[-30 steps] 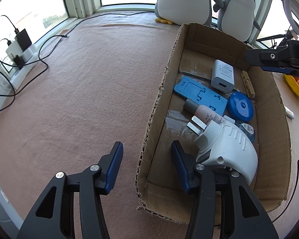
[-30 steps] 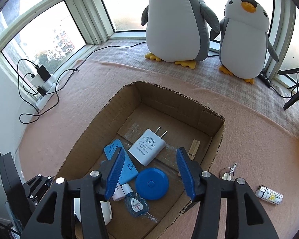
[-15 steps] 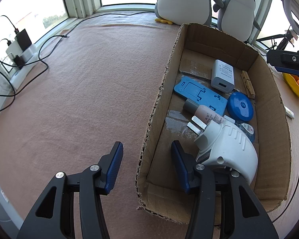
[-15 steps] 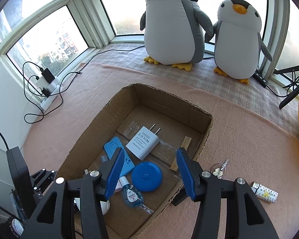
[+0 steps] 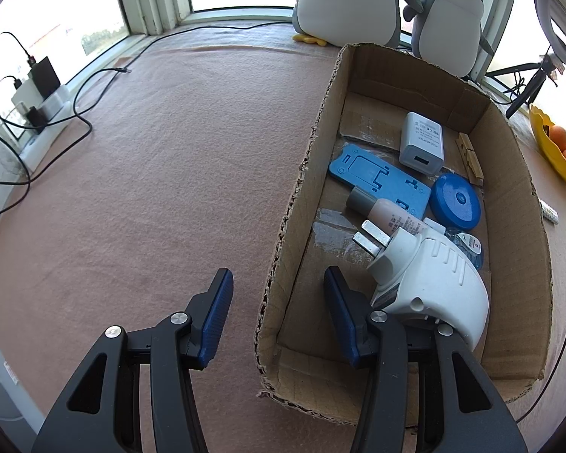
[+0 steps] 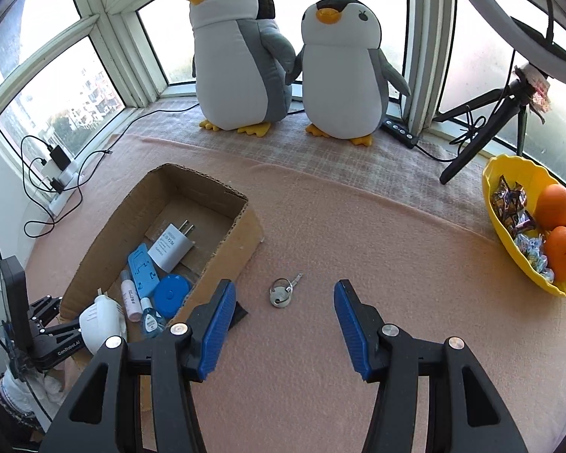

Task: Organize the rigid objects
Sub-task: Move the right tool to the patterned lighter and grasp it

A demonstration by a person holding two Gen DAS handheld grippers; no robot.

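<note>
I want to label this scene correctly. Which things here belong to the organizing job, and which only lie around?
Job: cardboard box, white charger, blue disc, keys, right gripper.
Lying about: plush penguins, fruit bowl, tripod.

Blues, whites and pink on the cloth

We see a pink cloth (image 6: pixel 358 226), a brown box (image 6: pixel 226 260) holding a blue stand (image 5: pixel 381 177), blue disc (image 5: pixel 457 201) and white charger (image 5: pixel 422 142); grey-and-white penguins (image 6: pixel 241 56) with orange beaks, a yellow bowl (image 6: pixel 509 249) of oranges (image 6: pixel 554 204), blue pads (image 6: pixel 217 330).
</note>
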